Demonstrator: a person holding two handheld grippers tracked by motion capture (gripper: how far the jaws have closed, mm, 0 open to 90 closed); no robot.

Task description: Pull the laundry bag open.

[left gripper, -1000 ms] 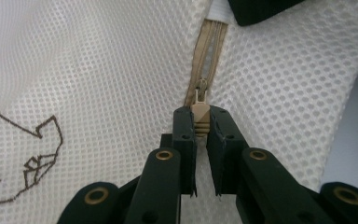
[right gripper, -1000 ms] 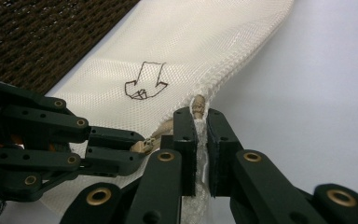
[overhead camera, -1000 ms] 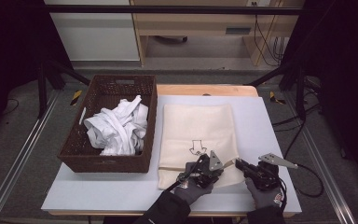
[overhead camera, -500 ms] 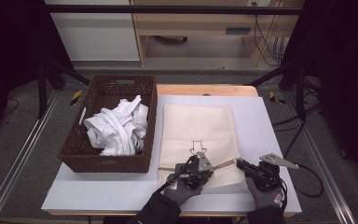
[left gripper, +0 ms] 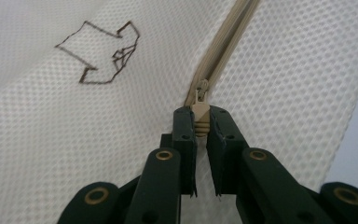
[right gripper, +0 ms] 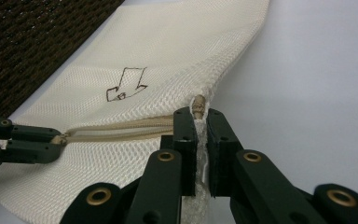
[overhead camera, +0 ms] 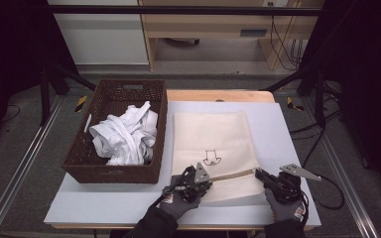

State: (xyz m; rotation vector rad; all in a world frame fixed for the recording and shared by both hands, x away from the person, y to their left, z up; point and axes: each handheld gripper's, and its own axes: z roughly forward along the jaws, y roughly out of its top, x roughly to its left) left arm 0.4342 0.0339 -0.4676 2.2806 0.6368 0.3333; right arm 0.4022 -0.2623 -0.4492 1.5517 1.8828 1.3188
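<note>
The cream mesh bag (overhead camera: 213,144) lies flat on the white surface (overhead camera: 287,148), just right of the brown wicker basket (overhead camera: 115,136) — that basket is the landmark here, with a heap of crumpled white cloth (overhead camera: 124,136) inside it. A small arrow drawing (overhead camera: 212,158) sits on the bag, on the side away from the basket's far end, close to the zipper (right gripper: 121,126) that runs across the bag's near part.

Left hand-held gripper (left gripper: 201,122): jaws narrow, pinched on the beige zipper pull (left gripper: 200,109), and it sits on the bag nearer the basket. Right hand-held gripper (right gripper: 198,116): jaws narrow too, clamped on the bag's corner at the zipper's end (right gripper: 198,103) — the corner farthest from the basket. Between the two, the zipper lies stretched out. In the high view both gloved hands come in at the near edge, the left one (overhead camera: 181,201) just past the basket's near right corner, the right one (overhead camera: 283,208) well apart from the basket.
</note>
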